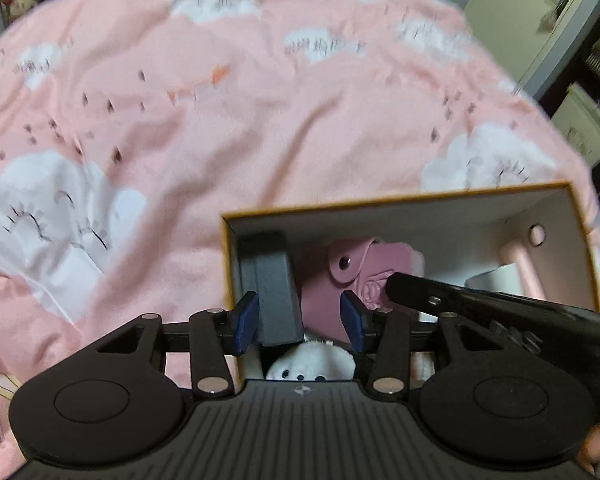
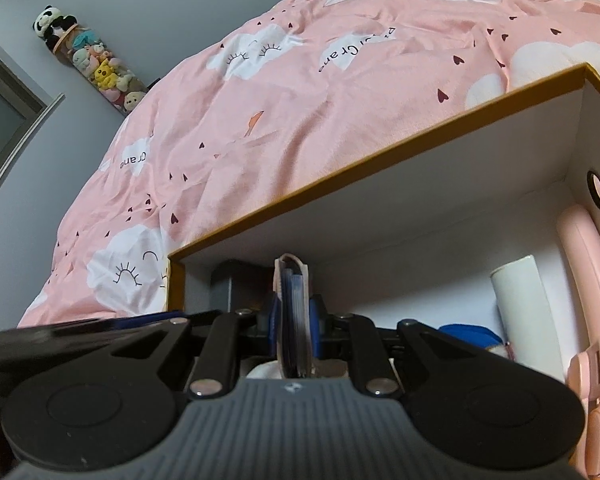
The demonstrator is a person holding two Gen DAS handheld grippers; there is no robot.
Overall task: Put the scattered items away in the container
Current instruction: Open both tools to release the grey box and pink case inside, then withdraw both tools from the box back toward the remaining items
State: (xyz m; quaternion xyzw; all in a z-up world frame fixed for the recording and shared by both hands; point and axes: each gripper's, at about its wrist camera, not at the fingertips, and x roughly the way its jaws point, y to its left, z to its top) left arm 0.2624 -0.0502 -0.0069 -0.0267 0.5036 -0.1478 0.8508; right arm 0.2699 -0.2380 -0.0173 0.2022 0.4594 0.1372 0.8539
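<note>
An open box (image 1: 400, 198) with an orange rim and white inside stands on the pink bed cover. My left gripper (image 1: 300, 320) hangs over its left end, open. A grey case (image 1: 274, 292) stands between its blue pads, against the left pad and apart from the right one. A pink snap wallet (image 1: 364, 268) is beside the case, and a black finger (image 1: 440, 296) of the right gripper reaches it from the right. In the right wrist view my right gripper (image 2: 296, 320) is shut on the wallet (image 2: 294, 300), seen edge-on inside the box (image 2: 380, 168).
In the box lie a white plush toy (image 1: 312, 364), a white cylinder (image 2: 524, 304), a pink handled device (image 2: 584, 280) along the right wall and something blue (image 2: 468, 334). A plush-toy holder (image 2: 88, 60) hangs on the far wall. Cupboards (image 1: 540, 20) stand beyond the bed.
</note>
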